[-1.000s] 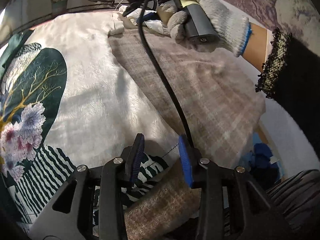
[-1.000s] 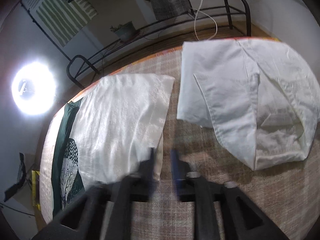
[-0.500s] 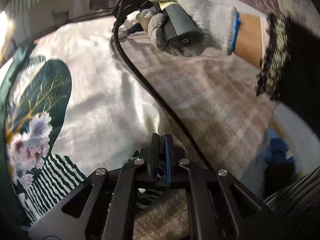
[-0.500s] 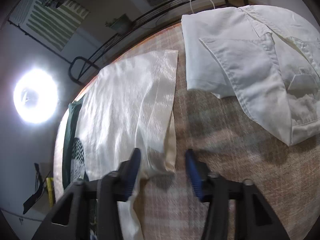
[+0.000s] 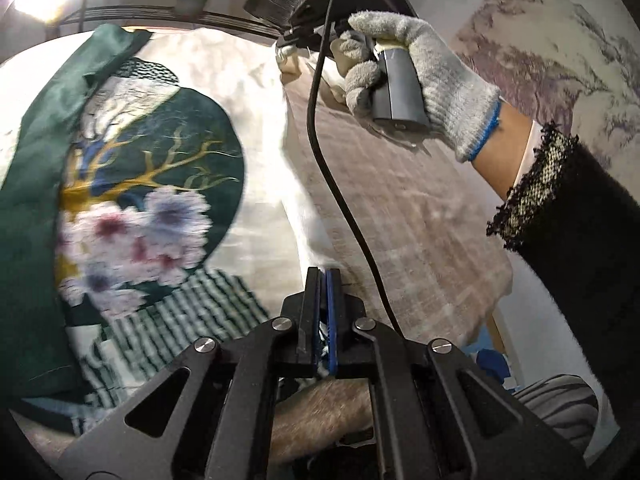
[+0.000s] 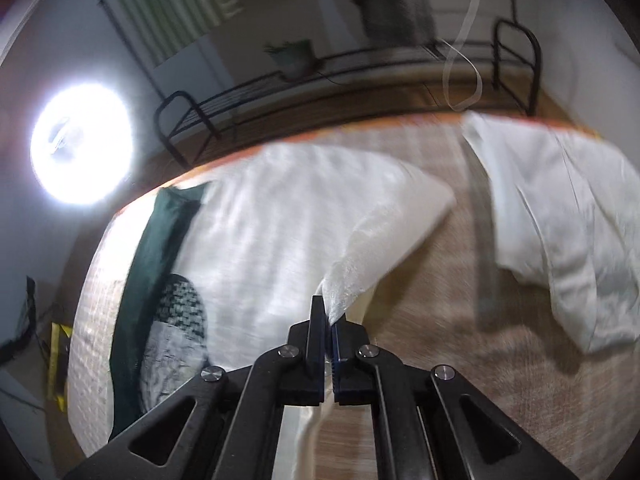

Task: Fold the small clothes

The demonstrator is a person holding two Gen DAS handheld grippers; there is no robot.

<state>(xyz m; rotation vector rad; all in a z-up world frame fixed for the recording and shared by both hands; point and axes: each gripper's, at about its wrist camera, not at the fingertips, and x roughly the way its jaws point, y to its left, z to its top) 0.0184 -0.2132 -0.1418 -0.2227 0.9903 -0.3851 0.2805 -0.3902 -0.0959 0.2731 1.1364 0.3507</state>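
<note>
Satin cloth: the cream printed garment [image 5: 264, 184], with a green panel and blossoms, lies spread on the woven mat [image 5: 400, 200].
Left wrist view: the left gripper [image 5: 323, 280] is clamped tight on the garment's near edge; a gloved hand [image 5: 420, 76] grips the other tool's handle.
Right wrist view: the right gripper [image 6: 327, 316] pinches a lifted corner of the garment; a white shirt [image 6: 560, 220] lies apart.
Doing it well: I'd carry both corners across level and together.
Writing: none readable.

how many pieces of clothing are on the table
2: the printed cream top on the left, its edge pinched in the right hand-held gripper, and a plain white garment on the right. Others may be hidden.
</note>
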